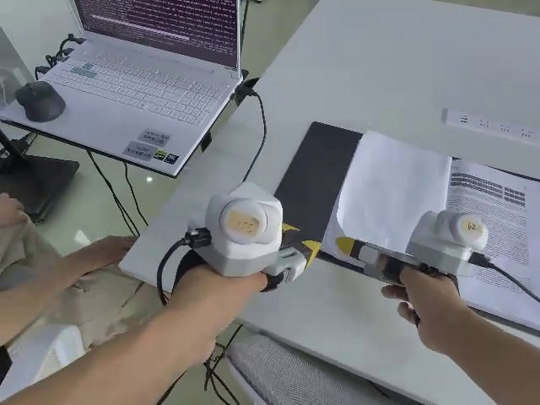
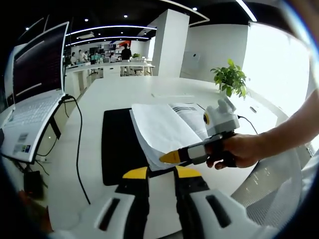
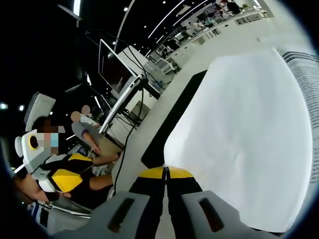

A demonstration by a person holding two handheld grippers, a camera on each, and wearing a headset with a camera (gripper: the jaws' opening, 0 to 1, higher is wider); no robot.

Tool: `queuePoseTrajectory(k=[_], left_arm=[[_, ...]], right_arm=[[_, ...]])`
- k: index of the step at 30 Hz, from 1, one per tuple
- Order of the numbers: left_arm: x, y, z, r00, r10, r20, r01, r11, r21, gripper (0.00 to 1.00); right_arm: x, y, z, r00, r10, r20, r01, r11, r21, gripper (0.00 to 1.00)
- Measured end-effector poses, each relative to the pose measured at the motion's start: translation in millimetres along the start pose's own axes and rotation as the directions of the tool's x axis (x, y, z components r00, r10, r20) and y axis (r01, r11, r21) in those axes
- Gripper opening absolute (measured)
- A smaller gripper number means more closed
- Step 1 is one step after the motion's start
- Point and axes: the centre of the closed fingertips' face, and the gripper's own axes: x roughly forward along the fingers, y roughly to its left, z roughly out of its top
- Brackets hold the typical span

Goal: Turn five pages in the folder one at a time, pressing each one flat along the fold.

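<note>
Surface (image 1: pixel 371 51): white, carries the folder and a power strip; a laptop stands beside its left edge.
Laptop (image 1: pixel 143 76): open, screen lit, on a separate stand.
Folder (image 1: pixel 316 173): lies open on the surface in front of the person, black cover exposed on the left.
Blank page (image 1: pixel 392 190): raised off the folder and curved, lower left corner at the right claw.
Printed page (image 1: pixel 498 228): lies flat to the right of the blank page.
Left claw (image 1: pixel 301 239): jaws slightly apart, grasping nothing, over the near edge of the surface just left of the folder.
Right claw (image 1: pixel 344 245): clenched on the blank page's corner.
Power strip (image 1: pixel 489 126): beyond the folder.
Mouse (image 1: pixel 40 101): left of the laptop.
</note>
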Motion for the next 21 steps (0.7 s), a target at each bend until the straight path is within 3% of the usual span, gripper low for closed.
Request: queuePoseTrajectory(k=[12, 21], left_arm=[[11.7, -0.4, -8.0, 0.9993, -0.004, -0.036, 0.004, 1.0, 0.006, 0.16], [34.5, -4.8, -18.6, 0.9968, -0.031, -0.073, 0.033, 0.999, 0.026, 0.16]], right_arm=[[2.9, 1.0, -5.3, 0.9992, 0.039, -0.005, -0.038, 0.999, 0.033, 0.08], [-22.6, 4.2, 12.9, 0.9972, 0.044, 0.06, -0.047, 0.998, 0.052, 0.08]])
